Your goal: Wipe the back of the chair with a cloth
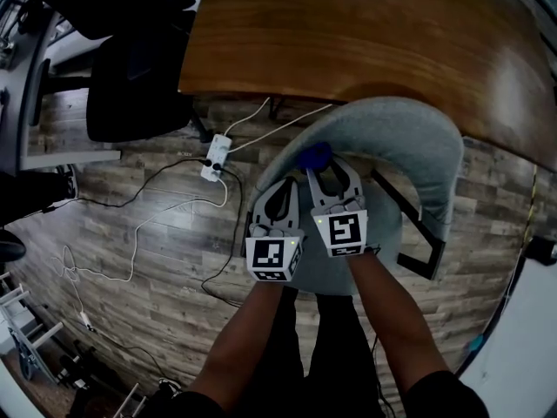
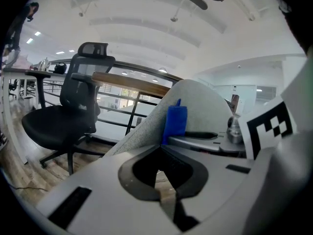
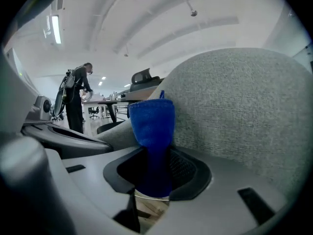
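Observation:
A grey fabric chair (image 1: pixel 396 138) stands in front of me, its curved back (image 3: pixel 244 106) rising just beyond both grippers. My right gripper (image 1: pixel 324 175) is shut on a blue cloth (image 3: pixel 152 131), which sticks up out of the jaws close to the chair back. In the head view the blue cloth (image 1: pixel 314 156) shows at the tip of that gripper, over the chair's inner side. My left gripper (image 1: pixel 279 200) sits beside it to the left, shut with nothing in it (image 2: pixel 160 146). From the left gripper view the blue cloth (image 2: pixel 175 122) stands against the chair back (image 2: pixel 195 106).
A wooden table (image 1: pixel 348 33) lies right behind the chair. A black office chair (image 1: pixel 135 77) stands at the left. A white power strip (image 1: pixel 216 157) and loose cables (image 1: pixel 148 233) run over the wood floor. A person (image 3: pixel 76 102) stands far off.

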